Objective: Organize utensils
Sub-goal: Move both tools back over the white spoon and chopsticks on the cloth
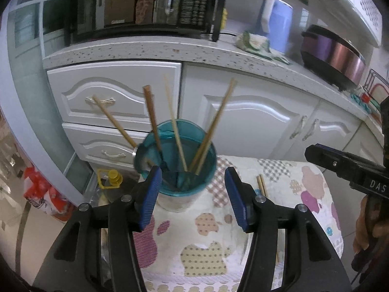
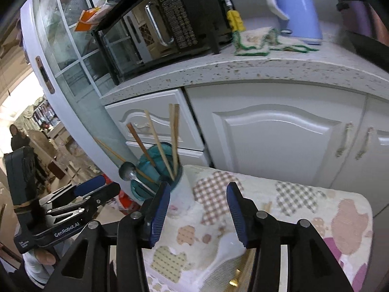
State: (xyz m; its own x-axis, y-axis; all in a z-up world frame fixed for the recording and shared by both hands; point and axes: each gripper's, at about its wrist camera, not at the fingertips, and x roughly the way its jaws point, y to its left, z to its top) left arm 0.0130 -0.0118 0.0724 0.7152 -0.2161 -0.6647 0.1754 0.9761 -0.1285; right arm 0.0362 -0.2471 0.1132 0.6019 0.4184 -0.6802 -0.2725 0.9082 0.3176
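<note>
We're mid-sort on the utensils here. The teal holder cup stands at the far-left edge of the patterned cloth, and it already has several chopsticks fanned out in it, plus a metal spoon hanging over its left side in the right wrist view.

Both of our grippers are empty. The left gripper hovers just in front of the cup with its blue pads spread wide and nothing between them. The right gripper is also released, jaws apart, hanging over the cloth.

What's left, as far as we can tell: a pair of loose chopsticks lying on the cloth just right of the cup, and a white plastic spoon lying near the right gripper, with something gold-coloured beside it that we can't make out.

Our guess is the next move is the right gripper dropping onto that white spoon or the loose chopsticks. Flat thin stuff on soft cloth, so we'd need to come in low and pinch cleanly.
</note>
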